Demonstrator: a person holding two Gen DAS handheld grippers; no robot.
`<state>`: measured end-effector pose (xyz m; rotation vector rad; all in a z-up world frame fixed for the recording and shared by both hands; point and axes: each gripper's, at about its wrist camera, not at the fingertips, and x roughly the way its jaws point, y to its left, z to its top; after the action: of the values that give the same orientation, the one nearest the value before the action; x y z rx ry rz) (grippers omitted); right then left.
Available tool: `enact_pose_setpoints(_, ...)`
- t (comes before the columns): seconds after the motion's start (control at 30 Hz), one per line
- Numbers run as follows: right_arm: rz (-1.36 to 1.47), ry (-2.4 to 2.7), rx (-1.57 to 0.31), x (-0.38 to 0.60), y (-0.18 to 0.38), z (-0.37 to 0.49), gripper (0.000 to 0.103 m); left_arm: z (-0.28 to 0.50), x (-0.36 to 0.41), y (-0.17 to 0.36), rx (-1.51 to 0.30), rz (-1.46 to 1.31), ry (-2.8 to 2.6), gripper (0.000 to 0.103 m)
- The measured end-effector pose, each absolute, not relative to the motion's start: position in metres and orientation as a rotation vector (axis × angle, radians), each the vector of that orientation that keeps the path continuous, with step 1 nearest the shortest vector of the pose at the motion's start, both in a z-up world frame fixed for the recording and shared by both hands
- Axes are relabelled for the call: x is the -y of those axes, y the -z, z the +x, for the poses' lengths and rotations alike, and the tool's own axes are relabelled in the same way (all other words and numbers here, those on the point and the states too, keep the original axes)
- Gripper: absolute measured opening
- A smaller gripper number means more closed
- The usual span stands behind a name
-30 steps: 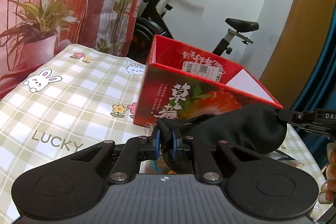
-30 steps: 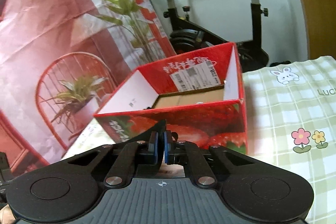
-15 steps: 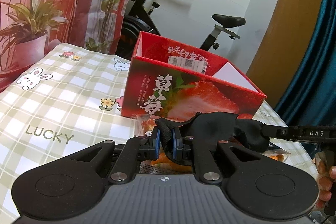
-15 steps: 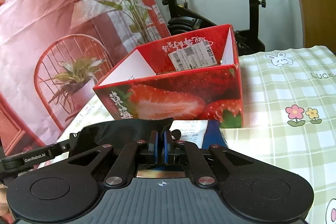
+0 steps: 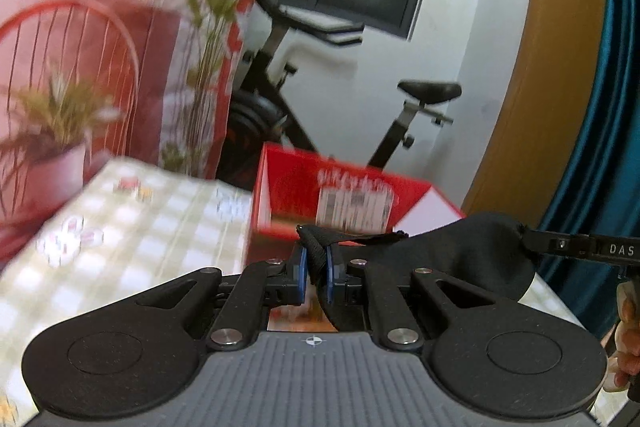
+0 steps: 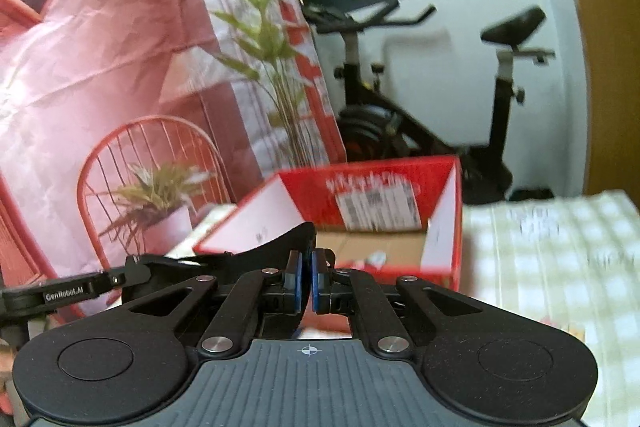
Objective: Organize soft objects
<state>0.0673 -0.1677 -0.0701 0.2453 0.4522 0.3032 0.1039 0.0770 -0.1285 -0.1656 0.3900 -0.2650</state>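
Checked green-and-white tablecloth (image 5: 132, 247) fills the lower left of the left wrist view; behind it hangs a printed backdrop (image 5: 80, 27) showing a red chair and a potted plant, and an exercise bike (image 5: 400, 115) stands against the white wall at centre. An open red strawberry box (image 6: 360, 199) sits on the table at mid-frame in both views, its cardboard floor visible.

My left gripper (image 5: 316, 269) is clamped on the strap end of a black sleep mask (image 5: 472, 259), the blue pads pinching the fabric at lower centre. The mask stretches to the right, in front of the box's near wall, to my right gripper (image 6: 306, 277), whose pads are pressed together on the mask's other edge. The mask hangs taut between both tools, above the table. My right hand (image 5: 626, 343) shows at the lower right edge.
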Motion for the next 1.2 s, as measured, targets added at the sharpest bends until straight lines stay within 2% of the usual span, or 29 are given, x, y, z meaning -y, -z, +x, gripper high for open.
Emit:
enact_pose_setpoints(0.23, 0.170, -0.291, -0.388, 0.169, 0.046, 0.105, 0.004, 0.147, -0.058, 0.091, -0.304, -0.107, 0.257, 0.010)
enact_pose_setpoints(0.4, 0.120, -0.251, -0.378, 0.176, 0.046, 0.142, 0.004, 0.188, -0.038, 0.084, -0.304, -0.067, 0.240, 0.010)
enact_pose_setpoints(0.73, 0.066, -0.248, -0.532, 0.173, 0.090, 0.200, 0.004, 0.250, 0.002, 0.125, -0.536, 0.047, 0.295, 0.010)
enact_pose_setpoints(1.0, 0.096, -0.253, -0.654, 0.167, 0.124, 0.214, 0.005, 0.263, 0.005, 0.144, -0.625, 0.075, 0.315, 0.011)
enact_pose_setpoints(1.07, 0.098, -0.244, -0.666, 0.166, 0.127, 0.214, 0.006, 0.264, 0.004, 0.146, -0.635, 0.081, 0.325, 0.013)
enact_pose_setpoints(1.1, 0.101, -0.241, -0.671, 0.168, 0.127, 0.214, 0.011, 0.264, 0.003, 0.146, -0.633, 0.084, 0.327, 0.013)
enact_pose_setpoints(1.13, 0.104, -0.236, -0.675, 0.168, 0.127, 0.212, 0.013, 0.264, 0.003, 0.145, -0.633, 0.086, 0.329, 0.016)
enact_pose_setpoints(1.2, 0.111, -0.224, -0.676, 0.170, 0.125, 0.208, 0.022, 0.262, 0.001, 0.144, -0.637, 0.079, 0.334, 0.030)
